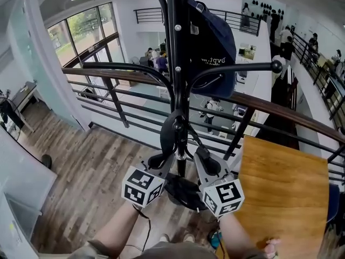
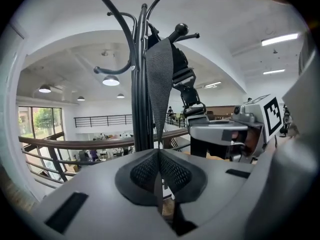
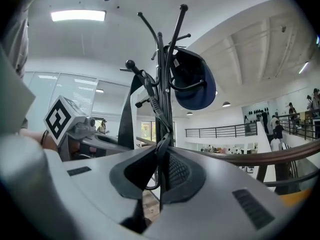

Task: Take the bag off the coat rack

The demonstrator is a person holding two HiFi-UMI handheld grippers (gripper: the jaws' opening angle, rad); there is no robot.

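A black coat rack (image 1: 174,63) stands right in front of me, and a navy bag (image 1: 213,42) hangs from its upper hooks, to the right of the pole. The bag's black webbing strap (image 2: 159,79) drops down along the pole. My left gripper (image 2: 159,151) is shut on that flat strap; it shows at the left of the pole (image 1: 168,144) in the head view. My right gripper (image 3: 162,146) is shut on a narrower run of the strap with its buckle (image 3: 152,101), just right of the pole (image 1: 200,152). The bag (image 3: 195,79) hangs above it.
The rack's curved arms (image 1: 124,66) and a knobbed peg (image 1: 276,66) stick out sideways at bag height. A wood-topped railing (image 1: 269,109) runs behind the rack over a lower floor. A wooden table (image 1: 285,198) sits at my right. The rack's dark base (image 1: 183,190) lies between my forearms.
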